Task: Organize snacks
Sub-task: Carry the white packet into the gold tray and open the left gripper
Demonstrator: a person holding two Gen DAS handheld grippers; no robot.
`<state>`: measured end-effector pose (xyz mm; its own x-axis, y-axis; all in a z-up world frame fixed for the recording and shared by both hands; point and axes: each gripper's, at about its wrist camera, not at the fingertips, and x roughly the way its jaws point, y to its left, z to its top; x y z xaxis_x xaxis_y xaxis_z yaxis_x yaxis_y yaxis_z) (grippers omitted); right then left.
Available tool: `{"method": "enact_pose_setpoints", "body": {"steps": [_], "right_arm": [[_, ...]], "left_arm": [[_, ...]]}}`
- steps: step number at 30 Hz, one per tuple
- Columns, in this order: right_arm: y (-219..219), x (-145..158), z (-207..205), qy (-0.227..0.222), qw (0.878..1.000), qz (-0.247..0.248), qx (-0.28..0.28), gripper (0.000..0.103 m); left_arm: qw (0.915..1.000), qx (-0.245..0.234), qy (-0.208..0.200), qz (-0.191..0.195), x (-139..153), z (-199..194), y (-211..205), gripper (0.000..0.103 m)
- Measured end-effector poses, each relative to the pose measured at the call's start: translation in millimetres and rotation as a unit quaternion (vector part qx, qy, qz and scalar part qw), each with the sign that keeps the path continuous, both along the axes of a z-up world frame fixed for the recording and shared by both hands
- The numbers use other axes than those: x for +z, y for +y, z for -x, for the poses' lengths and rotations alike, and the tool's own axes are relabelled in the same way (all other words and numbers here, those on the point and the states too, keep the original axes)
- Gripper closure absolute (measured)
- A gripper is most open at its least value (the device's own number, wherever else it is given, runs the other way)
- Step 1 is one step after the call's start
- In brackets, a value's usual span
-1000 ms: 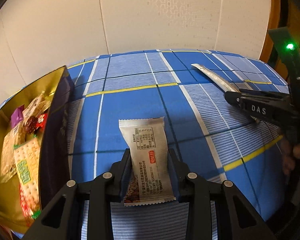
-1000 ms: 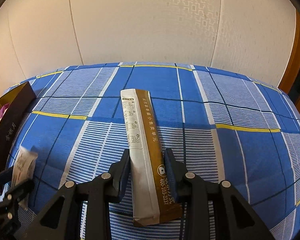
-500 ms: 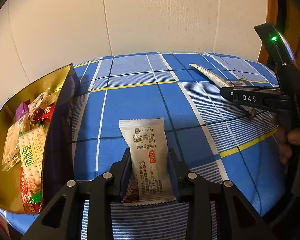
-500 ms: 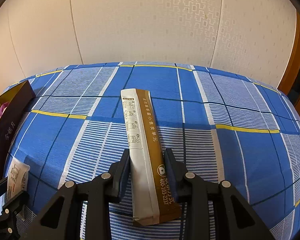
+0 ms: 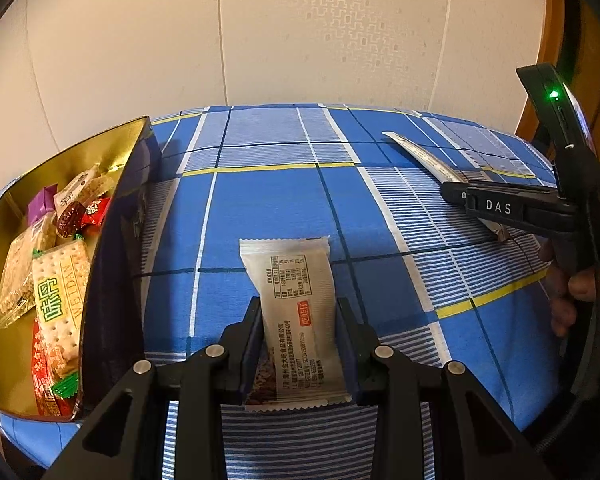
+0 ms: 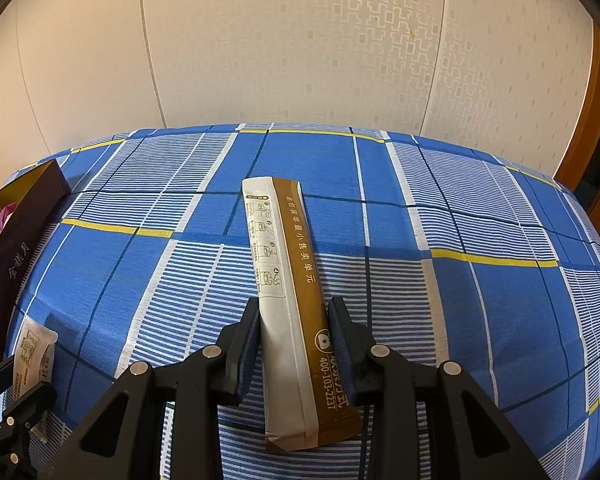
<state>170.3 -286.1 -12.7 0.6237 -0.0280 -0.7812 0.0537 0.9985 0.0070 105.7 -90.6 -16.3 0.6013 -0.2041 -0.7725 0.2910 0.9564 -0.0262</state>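
My left gripper [image 5: 298,320] is shut on a small white snack packet [image 5: 296,304], held above the blue checked cloth [image 5: 260,208]. The open gold-lined tin [image 5: 112,148] with several wrapped snacks stands to its left. My right gripper [image 6: 294,320] is shut on a long white-and-brown stick sachet [image 6: 288,272], also above the cloth. The right gripper shows in the left wrist view [image 5: 456,194], with the sachet [image 5: 420,154] sticking out past it. The left gripper [image 6: 32,364] and its packet [image 6: 32,348] show at the lower left of the right wrist view.
A cream patterned wall [image 6: 300,40] stands behind the table. A wooden door frame [image 6: 588,120] is at the right. The tin's dark outer wall [image 6: 16,256] is at the left edge of the right wrist view.
The left gripper has risen and pulled back with its packet; more of the tin's inside shows. The right gripper holds its sachet nearly still.
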Motion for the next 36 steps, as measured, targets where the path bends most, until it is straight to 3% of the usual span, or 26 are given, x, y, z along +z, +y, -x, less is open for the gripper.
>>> {"method": "enact_pose_setpoints", "body": {"steps": [14,36], "right_arm": [[0.7,0.2,0.5,0.000,1.000,0.003,0.000,0.069],[0.8,-0.2,0.1,0.000,1.000,0.005,0.000,0.069]], "left_arm": [[0.9993,-0.009,-0.022,0.027,28.8,18.0,6.4,0.068],[0.9950,0.051,-0.059,0.063,75.2,30.8,66.5,0.068]]}}
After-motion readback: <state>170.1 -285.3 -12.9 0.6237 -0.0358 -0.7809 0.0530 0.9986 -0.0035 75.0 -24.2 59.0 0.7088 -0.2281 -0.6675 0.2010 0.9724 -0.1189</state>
